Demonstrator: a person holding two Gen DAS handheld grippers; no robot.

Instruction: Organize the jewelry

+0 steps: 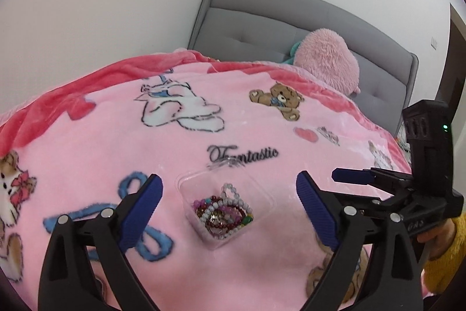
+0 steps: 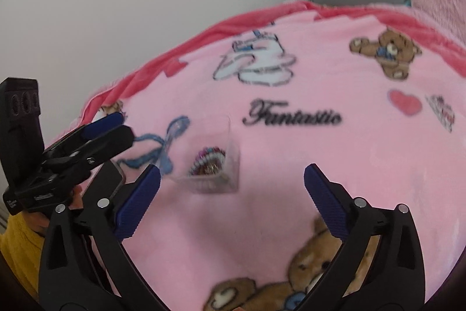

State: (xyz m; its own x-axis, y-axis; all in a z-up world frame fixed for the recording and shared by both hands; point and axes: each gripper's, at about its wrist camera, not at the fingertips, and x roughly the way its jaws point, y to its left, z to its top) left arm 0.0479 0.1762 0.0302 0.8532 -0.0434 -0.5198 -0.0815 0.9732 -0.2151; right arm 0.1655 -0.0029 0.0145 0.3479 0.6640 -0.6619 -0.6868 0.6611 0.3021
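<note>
Looks basically done, bracelets (image 1: 222,212) are all piled in the clear box (image 1: 186,179) mid-frame, left claw (image 1: 228,194) and right claw (image 2: 233,184) both wide open, empty.

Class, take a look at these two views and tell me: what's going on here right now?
A person is holding a two-finger gripper in each hand over a bed covered with a pink cartoon blanket. A small clear plastic box sits on the blanket, holding a tangle of beaded bracelets. The left gripper is open, with the box lying between its fingers, not gripped. The right gripper is also open and empty, just to the right of the box. Nothing has been picked up yet.
</note>
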